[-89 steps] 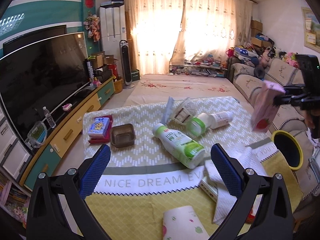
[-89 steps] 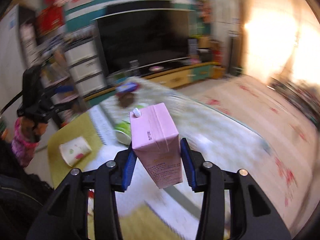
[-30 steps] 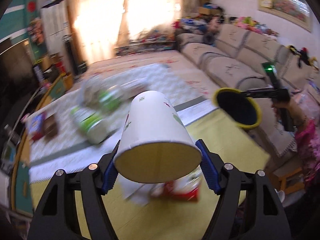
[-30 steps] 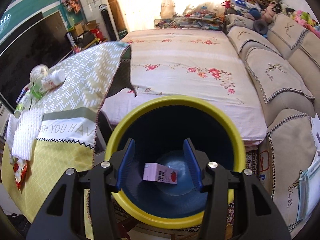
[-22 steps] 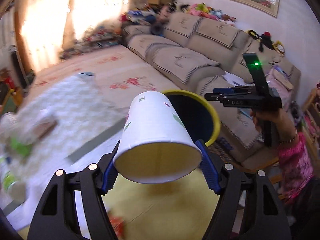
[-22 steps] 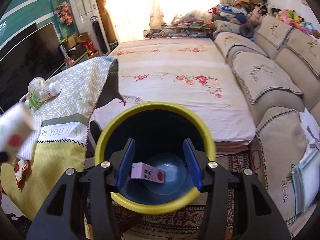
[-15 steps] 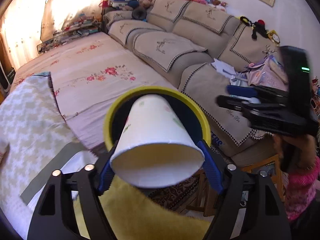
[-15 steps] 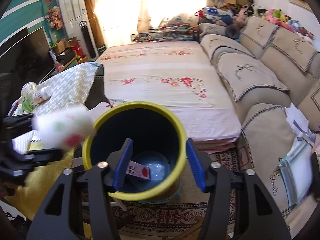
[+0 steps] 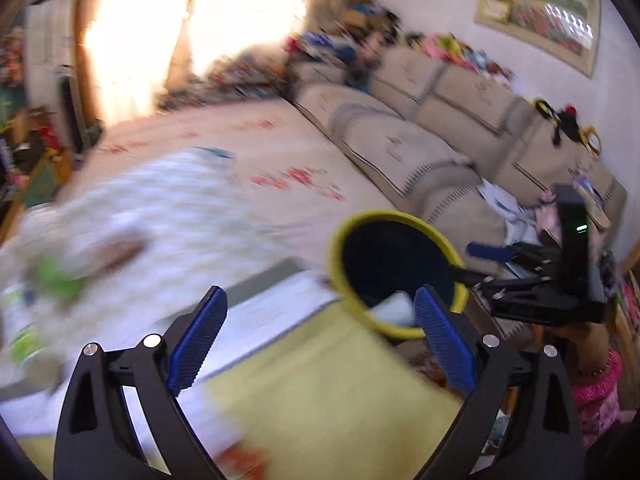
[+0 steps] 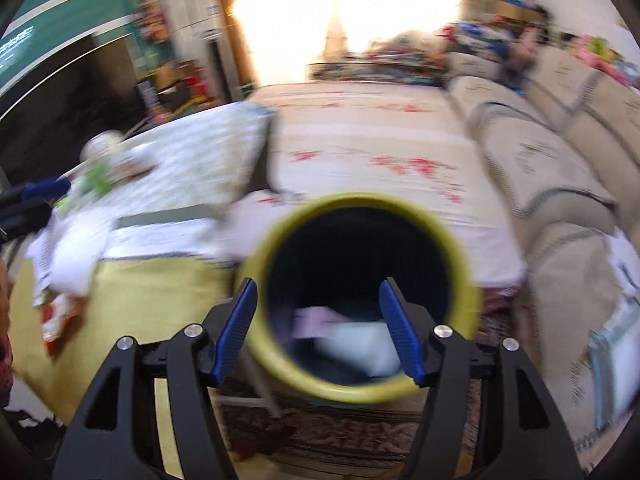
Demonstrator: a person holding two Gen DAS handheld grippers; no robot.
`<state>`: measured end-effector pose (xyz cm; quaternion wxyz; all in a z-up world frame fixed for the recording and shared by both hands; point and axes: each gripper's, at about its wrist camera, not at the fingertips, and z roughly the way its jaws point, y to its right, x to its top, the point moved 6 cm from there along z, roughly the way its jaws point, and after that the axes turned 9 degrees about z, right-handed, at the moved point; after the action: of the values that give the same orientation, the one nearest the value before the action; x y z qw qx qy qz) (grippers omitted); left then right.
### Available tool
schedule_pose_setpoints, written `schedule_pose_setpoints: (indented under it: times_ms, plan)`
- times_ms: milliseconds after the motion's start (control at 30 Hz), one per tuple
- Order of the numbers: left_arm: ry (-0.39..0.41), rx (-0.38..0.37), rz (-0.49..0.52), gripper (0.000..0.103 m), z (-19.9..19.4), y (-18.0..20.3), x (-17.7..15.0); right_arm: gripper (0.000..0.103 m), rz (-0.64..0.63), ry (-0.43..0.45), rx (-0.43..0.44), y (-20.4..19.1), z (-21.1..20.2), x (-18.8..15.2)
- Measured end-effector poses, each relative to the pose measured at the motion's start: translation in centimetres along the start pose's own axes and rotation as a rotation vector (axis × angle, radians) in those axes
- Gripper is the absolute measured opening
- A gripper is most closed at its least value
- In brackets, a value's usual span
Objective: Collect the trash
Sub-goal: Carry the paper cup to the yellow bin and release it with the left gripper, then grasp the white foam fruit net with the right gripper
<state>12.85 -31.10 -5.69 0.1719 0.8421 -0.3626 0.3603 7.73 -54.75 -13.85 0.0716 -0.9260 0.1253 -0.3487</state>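
Observation:
The yellow-rimmed blue bin (image 10: 460, 248) stands beside the table and also shows in the left wrist view (image 9: 348, 296). A white paper cup (image 10: 360, 344) and a pink carton (image 10: 314, 322) lie inside it; the cup also shows in the left wrist view (image 9: 394, 308). My left gripper (image 9: 320, 336) is open and empty above the yellow table cloth, left of the bin. My right gripper (image 10: 318, 328) is open and empty above the bin's mouth and shows in the left wrist view (image 9: 492, 252). Blurred green-and-white bottles (image 9: 44, 284) lie on the table.
The table (image 9: 320, 400) carries a patterned runner, a white towel (image 10: 76, 248) and a red wrapper (image 10: 60, 320). A beige sofa (image 9: 460, 144) lines the right wall. A floral rug (image 10: 380, 152) covers the floor beyond the bin. A television (image 10: 52, 92) stands far left.
My left gripper has opened and the paper cup has dropped into the bin. The left gripper has swung back towards the table. The right gripper stays open over the bin.

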Motion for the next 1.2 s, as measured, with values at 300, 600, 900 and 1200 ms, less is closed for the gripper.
schedule_pose_setpoints:
  times_ms: [300, 600, 900, 1200]
  plan:
    - [0.05, 0.304, -0.166, 0.098, -12.2, -12.7, -8.7, 0.061, -0.19, -0.085, 0.287, -16.2, 4.4, -1.0]
    - [0.053, 0.369, -0.271, 0.098, -15.1, -18.4, -14.9, 0.061, -0.26, -0.15, 0.37, -23.9, 5.4, -2.8]
    - [0.057, 0.333, -0.257, 0.098, -12.6, -16.7, -15.0, 0.064, -0.362, -0.133, 0.249, -25.8, 6.4, -4.2]
    - [0.047, 0.325, -0.26, 0.098, -12.1, -16.2, -15.3, 0.027, -0.381, -0.096, 0.212, -25.2, 6.5, -3.9]
